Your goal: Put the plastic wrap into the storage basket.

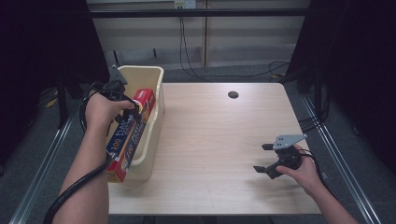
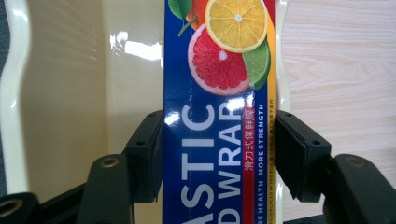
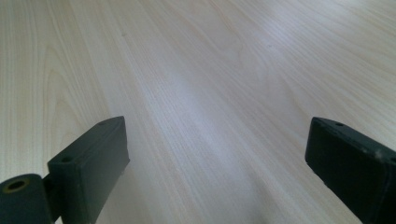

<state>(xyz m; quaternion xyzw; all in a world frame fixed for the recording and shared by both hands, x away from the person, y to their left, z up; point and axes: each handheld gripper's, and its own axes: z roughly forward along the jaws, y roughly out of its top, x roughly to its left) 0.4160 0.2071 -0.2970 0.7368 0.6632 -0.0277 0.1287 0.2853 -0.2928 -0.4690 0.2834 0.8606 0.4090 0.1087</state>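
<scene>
A long blue and red plastic wrap box [image 1: 127,140] with citrus fruit printed on it lies slanted across the cream plastic bin [image 1: 156,100] at the table's left edge. One end juts out over the bin's near corner. My left gripper [image 1: 133,111] is shut on the box [image 2: 217,140], one jaw pressed against each long side, over the bin's inside [image 2: 70,93]. My right gripper [image 1: 262,158] hovers low over the near right part of the table, jaws wide apart, nothing between them. In the right gripper view, bare wood [image 3: 196,93] lies between its jaws.
The light wood table [image 1: 219,140] has a dark round cable hole [image 1: 233,94] near its far edge. Black curtains hang at both sides, and cables run along the floor behind the table. Metal rails flank the table left and right.
</scene>
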